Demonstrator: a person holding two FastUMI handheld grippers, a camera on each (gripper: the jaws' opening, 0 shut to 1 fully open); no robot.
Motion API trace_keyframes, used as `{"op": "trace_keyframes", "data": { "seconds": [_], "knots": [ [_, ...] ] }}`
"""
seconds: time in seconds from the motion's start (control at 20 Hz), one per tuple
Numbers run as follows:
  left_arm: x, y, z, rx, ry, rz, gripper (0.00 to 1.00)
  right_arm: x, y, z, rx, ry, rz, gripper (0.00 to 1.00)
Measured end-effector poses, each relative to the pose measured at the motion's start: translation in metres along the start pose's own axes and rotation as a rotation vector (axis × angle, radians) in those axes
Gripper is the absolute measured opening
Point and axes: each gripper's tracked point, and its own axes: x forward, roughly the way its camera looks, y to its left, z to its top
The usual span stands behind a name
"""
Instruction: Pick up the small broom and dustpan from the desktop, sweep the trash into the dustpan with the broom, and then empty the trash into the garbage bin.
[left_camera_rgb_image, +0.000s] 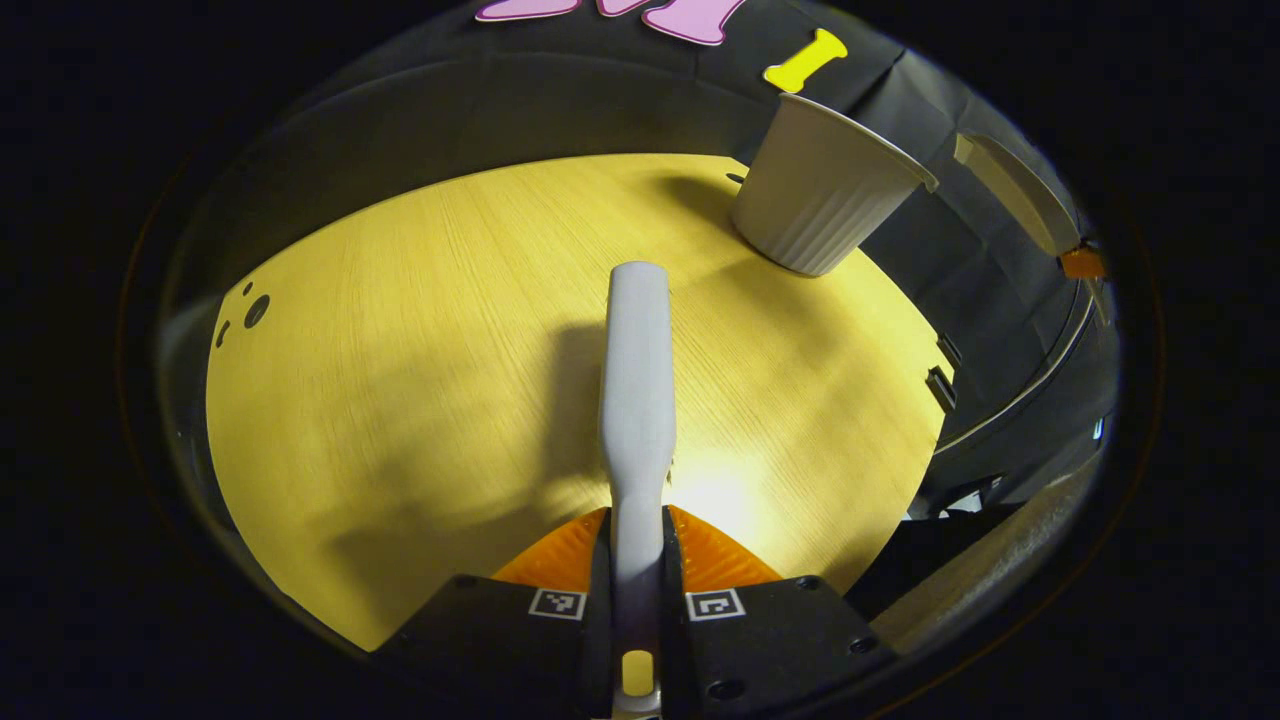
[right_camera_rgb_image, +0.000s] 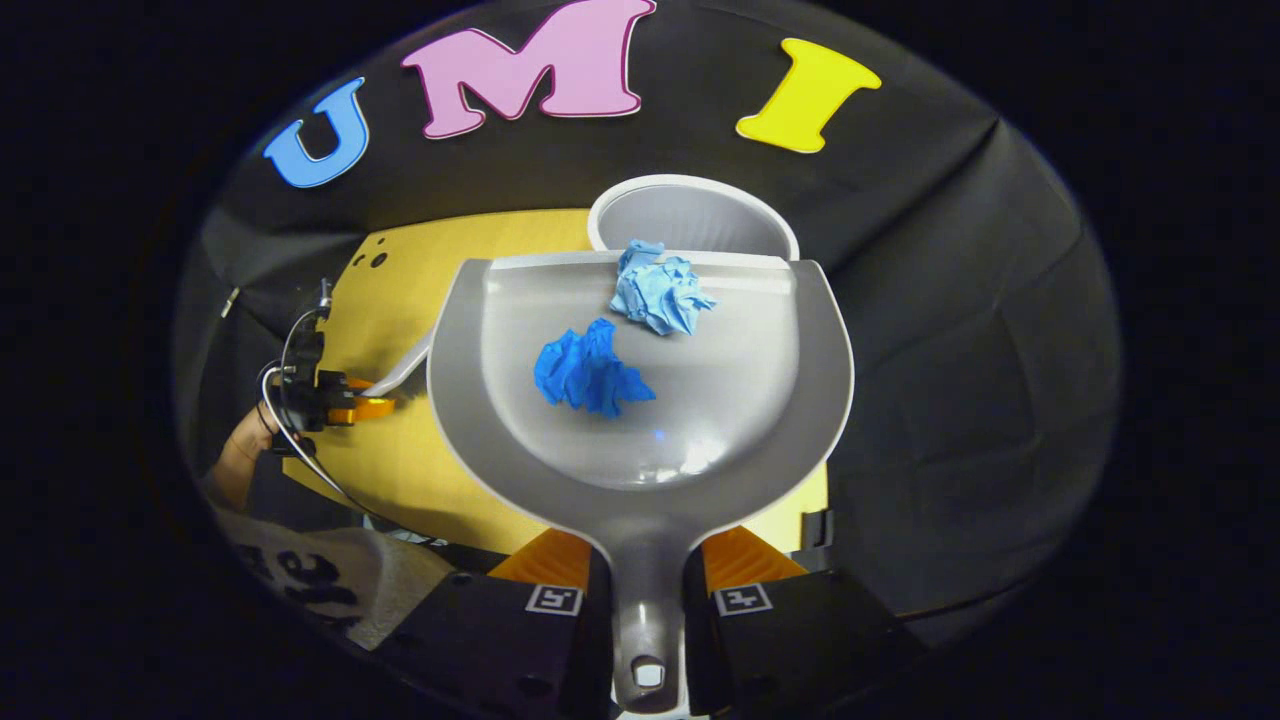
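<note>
Left gripper (right_camera_rgb_image: 345, 400): far left of the dustpan in the right gripper view, held by a hand over the desktop; in its own view (left_camera_rgb_image: 637, 560) its two fingers press from both sides on the broom handle.
Broom (left_camera_rgb_image: 636, 400): pale handle running forward from the left gripper over the desktop, its end pointing toward the bin; bristles hidden.
Desktop (left_camera_rgb_image: 400, 400): light wood, below and behind the dustpan.
Right gripper (right_camera_rgb_image: 645, 580): fingers clamped on the dustpan's handle.
Dustpan (right_camera_rgb_image: 760, 400): grey, held up in front of the bin, its front lip at the bin's rim.
Dark blue wad (right_camera_rgb_image: 590, 372): crumpled, in the middle of the dustpan.
Light blue wad (right_camera_rgb_image: 660, 292): crumpled, at the dustpan's front lip, just before the bin's mouth.
Garbage bin (right_camera_rgb_image: 690, 215): white, ribbed, open-topped, directly behind the dustpan; standing on the desktop's far edge in the left gripper view (left_camera_rgb_image: 825, 190).
</note>
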Motion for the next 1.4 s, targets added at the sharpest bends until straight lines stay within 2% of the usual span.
{"op": "trace_keyframes", "data": {
  "seconds": [0.25, 0.45, 0.8, 0.95, 1.0, 1.05, 1.4],
  "knots": [
    [-0.001, 0.004, -0.001, -0.035, -0.001, -0.009, 0.22, 0.021, -0.025, 0.038, 0.045, -0.001, -0.011, 0.33],
    [-0.004, 0.013, -0.007, -0.049, 0.0, 0.005, 0.22, 0.052, -0.062, 0.067, 0.058, 0.02, -0.08, 0.33],
    [-0.002, 0.017, -0.019, -0.074, 0.007, 0.017, 0.22, 0.078, -0.11, 0.1, -0.123, 0.111, -0.232, 0.32],
    [-0.001, 0.016, -0.019, -0.087, 0.002, 0.017, 0.22, 0.089, -0.112, 0.105, -0.173, 0.156, -0.253, 0.31],
    [-0.001, 0.016, -0.02, -0.089, 0.003, 0.017, 0.25, 0.089, -0.116, 0.105, -0.204, 0.168, -0.268, 0.31],
    [-0.001, 0.016, -0.022, -0.089, 0.003, 0.018, 0.22, 0.091, -0.117, 0.111, -0.228, 0.166, -0.281, 0.31],
    [0.0, 0.015, -0.028, -0.105, 0.018, 0.025, 0.22, 0.084, -0.118, 0.12, -0.359, 0.237, -0.318, 0.31]
  ]
}}
